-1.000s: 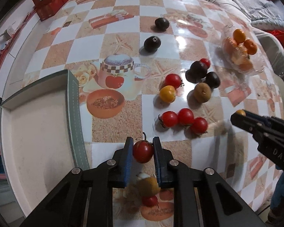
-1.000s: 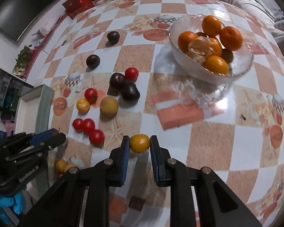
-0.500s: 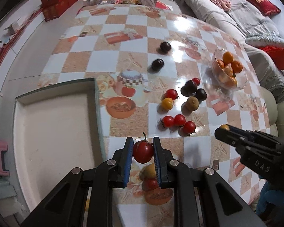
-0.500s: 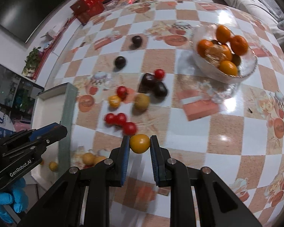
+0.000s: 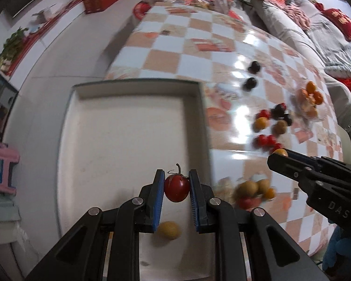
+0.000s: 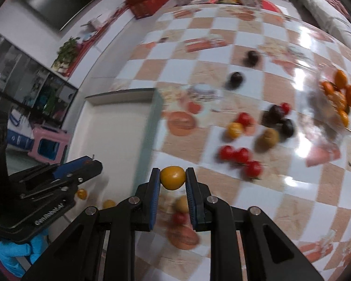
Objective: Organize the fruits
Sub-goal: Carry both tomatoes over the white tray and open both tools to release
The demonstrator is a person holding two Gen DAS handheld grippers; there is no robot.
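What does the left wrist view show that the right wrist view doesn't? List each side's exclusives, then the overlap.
Left wrist only: the left gripper shut on a red tomato, above the white tray.
Right wrist only: the right gripper's fingers seen from behind, clamping the yellow tomato over the checkered table.
Both: the tray, loose fruit on the table, the glass bowl of oranges and the other gripper.

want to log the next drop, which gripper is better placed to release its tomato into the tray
Left. The left gripper holds the red tomato directly above the white tray. The right gripper with its yellow tomato hangs over the tablecloth, beside the tray's edge.
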